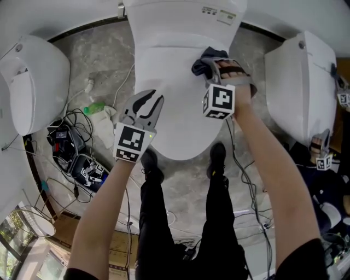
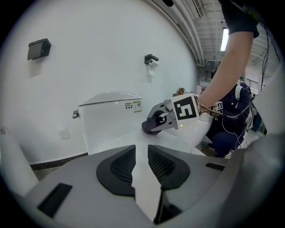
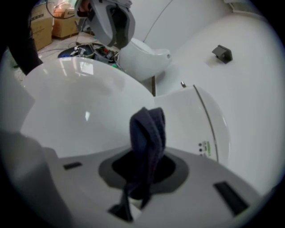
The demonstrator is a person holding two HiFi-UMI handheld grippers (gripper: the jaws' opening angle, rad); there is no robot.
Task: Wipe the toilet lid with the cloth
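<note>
Because the right tool (image 3: 144, 164) is clamped on only a narrow bunch of the dark cloth (image 3: 149, 133), the wipe looks fragile from here. The cloth stands up as a thin fold just ahead of the jaws, with a loose tail hanging back beneath them, over the rear part of the toilet lid (image 1: 169, 98); the tank (image 1: 180, 16) lies just beyond the tool's tip. Pressed down like this, the hard jaw tips could likely meet the glossy lid before enough fabric does, leaving a thin streak or a scuff. Drag across the surface could also tug the bunch out of the grip. The lid curves away on either side of the tool, so a firm stroke may skid off its edge. The left tool (image 2: 141, 162) holds nothing, its jaws a narrow slit apart, and hovers over the lid's near side. A sweep toward it risks a knock between the two.
</note>
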